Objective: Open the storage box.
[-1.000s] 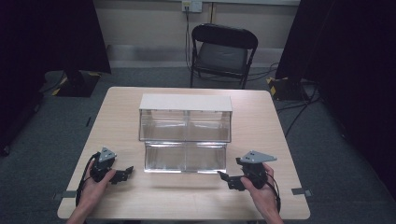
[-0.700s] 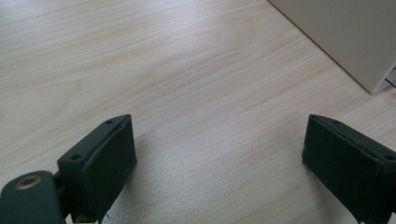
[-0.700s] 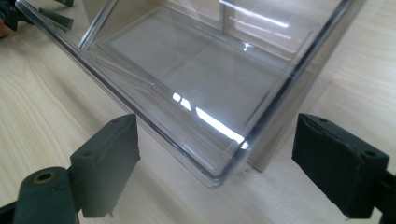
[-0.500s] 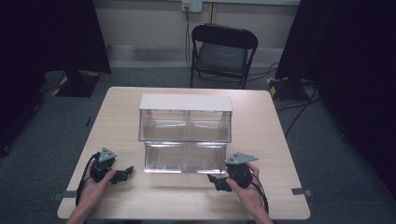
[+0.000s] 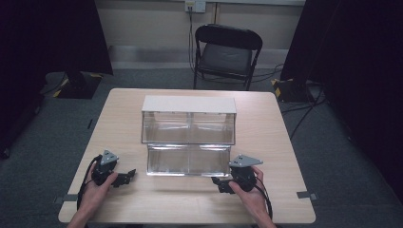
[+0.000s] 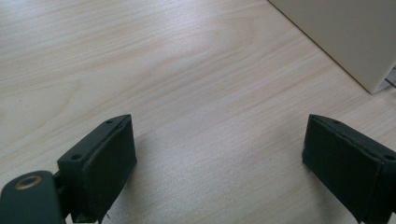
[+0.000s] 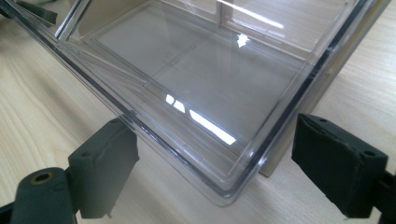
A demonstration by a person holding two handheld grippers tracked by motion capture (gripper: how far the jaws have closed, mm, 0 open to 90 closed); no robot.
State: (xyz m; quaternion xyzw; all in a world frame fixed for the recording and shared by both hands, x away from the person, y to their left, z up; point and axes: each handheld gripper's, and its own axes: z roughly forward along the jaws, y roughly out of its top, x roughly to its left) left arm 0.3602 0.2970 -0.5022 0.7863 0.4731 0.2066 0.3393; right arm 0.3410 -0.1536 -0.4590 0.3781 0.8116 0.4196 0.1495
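Both jaws of the right gripper [image 7: 215,163] straddle the clear tray's [image 7: 196,84] cropped corner.

Lit evenly from overhead; dark, dim surround. Bright glare streaks on clear bin [image 7: 205,88]. Soft shadows on counter [image 6: 187,84]. Slight softness in high view.

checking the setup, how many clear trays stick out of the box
1: the tray sticks out of the box at the bottom, toward the person, between the two grippers. The upper level's front is flush.

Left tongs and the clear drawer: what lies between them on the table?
Only bare wood of the table lies between the left tongs and the clear drawer, as the high view shows.
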